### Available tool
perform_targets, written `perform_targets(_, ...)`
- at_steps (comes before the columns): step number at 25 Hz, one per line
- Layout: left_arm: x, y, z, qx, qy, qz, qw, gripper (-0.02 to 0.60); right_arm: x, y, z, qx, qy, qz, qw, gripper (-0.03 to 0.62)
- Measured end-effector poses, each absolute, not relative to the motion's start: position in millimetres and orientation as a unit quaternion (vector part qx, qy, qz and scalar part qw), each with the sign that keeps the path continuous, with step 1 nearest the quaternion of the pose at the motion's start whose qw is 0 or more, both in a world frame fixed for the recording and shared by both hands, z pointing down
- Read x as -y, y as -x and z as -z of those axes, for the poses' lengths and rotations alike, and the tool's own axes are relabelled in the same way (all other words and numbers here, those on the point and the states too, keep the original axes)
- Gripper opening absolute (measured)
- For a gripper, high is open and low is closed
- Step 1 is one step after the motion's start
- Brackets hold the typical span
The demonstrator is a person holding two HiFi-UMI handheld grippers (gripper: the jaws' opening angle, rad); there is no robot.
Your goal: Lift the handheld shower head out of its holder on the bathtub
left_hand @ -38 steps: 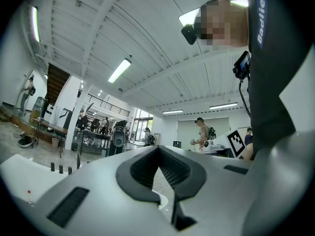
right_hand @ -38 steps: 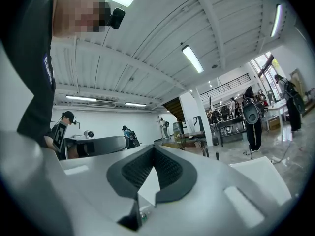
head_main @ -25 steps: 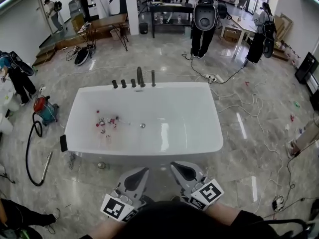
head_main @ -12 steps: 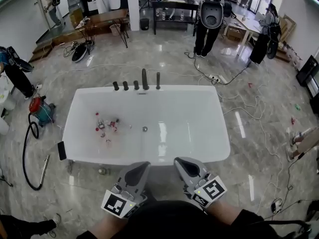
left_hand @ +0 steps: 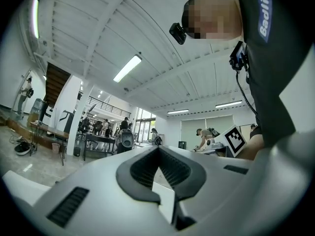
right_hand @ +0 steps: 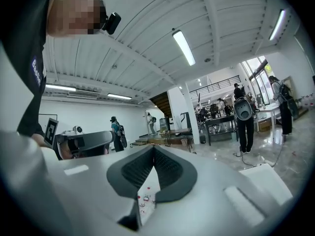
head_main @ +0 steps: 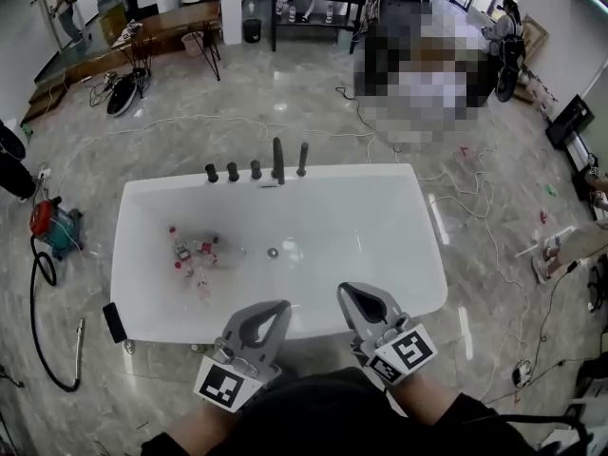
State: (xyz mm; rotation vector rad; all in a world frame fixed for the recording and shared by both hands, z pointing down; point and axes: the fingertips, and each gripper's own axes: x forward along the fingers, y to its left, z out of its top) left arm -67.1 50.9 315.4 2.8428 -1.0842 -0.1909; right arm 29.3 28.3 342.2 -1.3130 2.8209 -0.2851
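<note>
A white bathtub (head_main: 418, 255) fills the middle of the head view. On its far rim stands a row of dark fittings: three knobs, a tall spout (head_main: 278, 160) and, at the right end, the slim upright shower head (head_main: 303, 158) in its holder. Both grippers are low in that view, side by side, pointing at the tub with their tips over its near rim, far from the fittings. The left gripper (head_main: 281, 305) (left_hand: 158, 148) is shut and empty. The right gripper (head_main: 345, 290) (right_hand: 153, 147) is shut and empty too.
Small bottles and toys (head_main: 195, 251) lie in the tub's left half, near the drain (head_main: 273, 252). A red and teal vacuum (head_main: 52, 224) with a black hose stands left of the tub. Cables (head_main: 494, 217) run over the marble floor at right. People stand at the back.
Both grippers and the head camera have moved toward the tub. The gripper tips, which were short of the near rim, now reach over it. Both stay shut.
</note>
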Motion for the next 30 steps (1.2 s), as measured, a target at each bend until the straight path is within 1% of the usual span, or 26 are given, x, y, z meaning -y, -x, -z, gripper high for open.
perform_targets(9, 9.1, 56.7, -329.6, 0.359, -0.929, 0.066, 0.061, 0.000, 58.6, -33.0, -376.8, -0.903, 0.417, 0.100, -0.008, 0.009)
perform_targets(16, 40.3, 12.0, -339.0, 0.410, -0.908, 0.058, 0.065, 0.000, 123.0, -82.0, -409.4, -0.915, 0.389, 0.101, -0.032, 0.021)
perform_targets(22, 61.6, -9.8, -352.5, 0.443, -0.892, 0.060, 0.069, 0.000, 173.5, -107.3, -447.5, -0.912, 0.392, 0.113, -0.047, 0.026)
perform_targets(30, 93.3, -1.8, -377.4, 0.429, -0.898, 0.055, 0.079, 0.000, 232.9, -101.6, -515.7, -0.900, 0.413, 0.114, -0.084, 0.032)
